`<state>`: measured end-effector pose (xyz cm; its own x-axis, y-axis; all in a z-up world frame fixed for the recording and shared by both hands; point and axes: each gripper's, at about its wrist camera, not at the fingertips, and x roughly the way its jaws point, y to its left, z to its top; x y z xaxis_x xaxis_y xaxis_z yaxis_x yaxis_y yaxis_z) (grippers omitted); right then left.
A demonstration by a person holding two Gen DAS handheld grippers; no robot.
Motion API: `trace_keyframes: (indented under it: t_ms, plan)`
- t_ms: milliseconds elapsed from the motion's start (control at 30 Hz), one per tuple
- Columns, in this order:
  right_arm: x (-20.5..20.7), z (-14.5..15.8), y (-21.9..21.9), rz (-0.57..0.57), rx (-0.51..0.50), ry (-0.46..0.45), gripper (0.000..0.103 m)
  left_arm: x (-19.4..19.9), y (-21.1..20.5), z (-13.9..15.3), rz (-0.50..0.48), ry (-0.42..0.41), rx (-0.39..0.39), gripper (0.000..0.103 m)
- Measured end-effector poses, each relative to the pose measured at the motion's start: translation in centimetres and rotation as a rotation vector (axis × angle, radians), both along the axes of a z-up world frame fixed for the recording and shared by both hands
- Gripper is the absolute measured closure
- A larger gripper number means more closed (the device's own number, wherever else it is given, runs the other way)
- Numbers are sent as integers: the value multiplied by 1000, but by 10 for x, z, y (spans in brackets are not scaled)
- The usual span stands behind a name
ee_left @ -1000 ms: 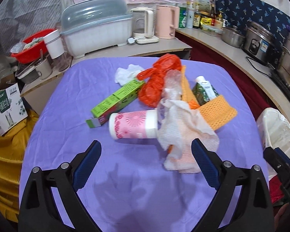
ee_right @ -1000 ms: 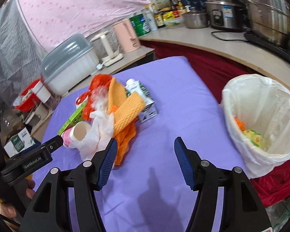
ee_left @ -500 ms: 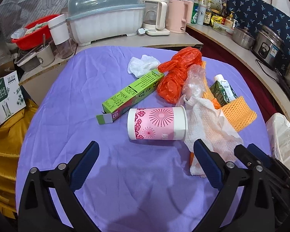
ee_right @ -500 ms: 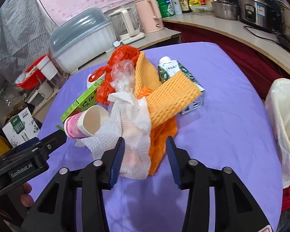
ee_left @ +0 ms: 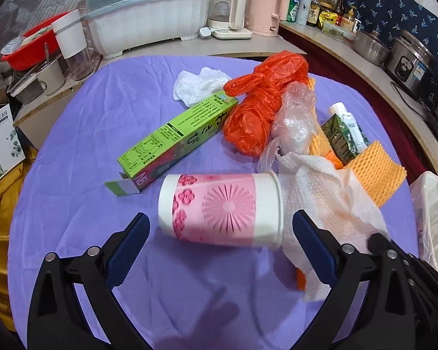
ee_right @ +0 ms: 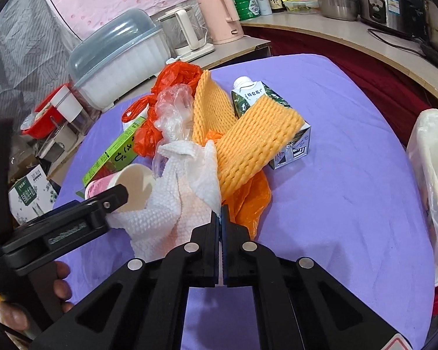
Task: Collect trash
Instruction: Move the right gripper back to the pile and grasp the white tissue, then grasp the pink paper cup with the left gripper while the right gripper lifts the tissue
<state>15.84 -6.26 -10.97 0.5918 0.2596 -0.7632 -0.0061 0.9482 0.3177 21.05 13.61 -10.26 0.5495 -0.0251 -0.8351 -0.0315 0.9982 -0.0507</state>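
Note:
A pink flowered paper cup [ee_left: 219, 213] lies on its side on the purple tablecloth [ee_left: 73, 204]. My left gripper [ee_left: 220, 218] is open, one finger off each end of the cup, not touching it. A crumpled white paper towel [ee_right: 184, 198] lies against the cup's mouth. My right gripper [ee_right: 220, 215] has its jaws closing, pressed together on the towel's near edge. Behind lie a green box [ee_left: 178, 137], an orange-red bag [ee_left: 260, 108], a clear plastic bag [ee_left: 295, 116], orange foam net [ee_right: 257, 143] and a drink carton [ee_right: 254, 93].
A bin with a white liner [ee_right: 432, 175] stands off the table's right edge. Another white tissue [ee_left: 195, 86] lies at the far side. A counter behind holds a dish-rack box [ee_left: 149, 20], kettles and pots. A person's hand [ee_right: 61, 285] holds the left gripper.
Both grippers came down and forward to the trash pile. The right gripper's jaws went from wide apart to shut on the paper towel. The left gripper stayed open and now straddles the cup.

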Motion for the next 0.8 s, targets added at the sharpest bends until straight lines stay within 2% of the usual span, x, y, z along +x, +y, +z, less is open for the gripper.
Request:
trace_keyframes:
  t_ms: [133,233,367,533,800]
  plan:
    - [-3,2,-2,3,3,1,101,7,-1,-9,-2,21,-1,10]
    - [-7,2,-3,1,6,3,101,6,-2,-13,-19,34,-4,19]
    - [-13,5,-6,-2,15,-3,101,-2,-5,-11,-29,23,14,20]
    - [-25,20,-6,2,18,-35,101,-18,-5,2,-32,-3,19,20]
    - [-49,68,-11,-1,30,-141,101,-49,-6,43,-38,-72,-2,20]
